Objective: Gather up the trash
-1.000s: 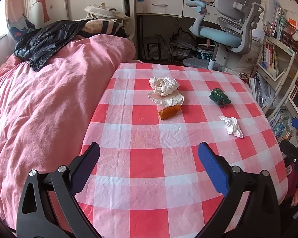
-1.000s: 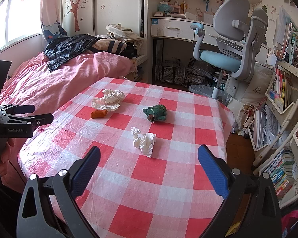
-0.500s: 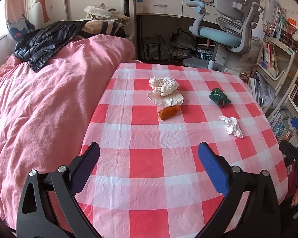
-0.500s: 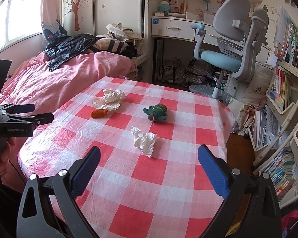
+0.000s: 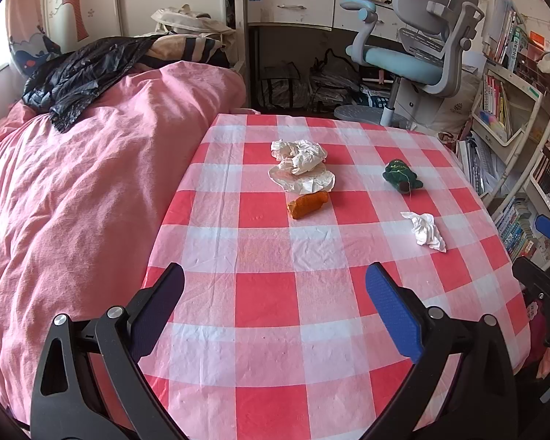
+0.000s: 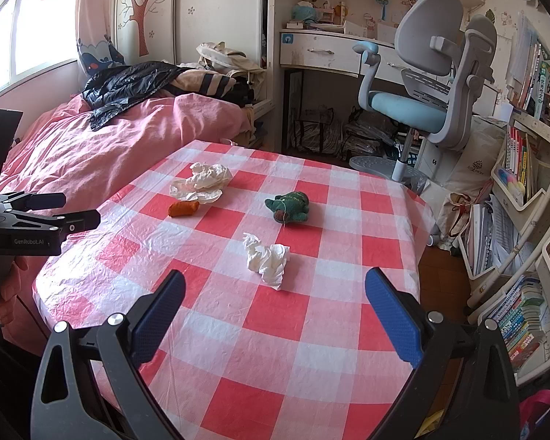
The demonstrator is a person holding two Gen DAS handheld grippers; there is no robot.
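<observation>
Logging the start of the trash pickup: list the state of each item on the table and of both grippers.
Large crumpled white paper wad: lying loose on the table.
Small crumpled white tissue: lying loose, apart from the rest.
Orange knitted toy: on its side beside the large wad.
Green plush toy: lying alone.
Left gripper: jaws open, empty.
Right gripper: jaws open, empty.

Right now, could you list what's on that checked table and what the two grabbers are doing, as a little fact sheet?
surface: table with a red and white checked cloth
trash: small tissue; big paper wad
other items: orange piece; green toy
left gripper: open, empty, above the near edge
right gripper: open, empty, nearest the small tissue
collected: nothing
</observation>
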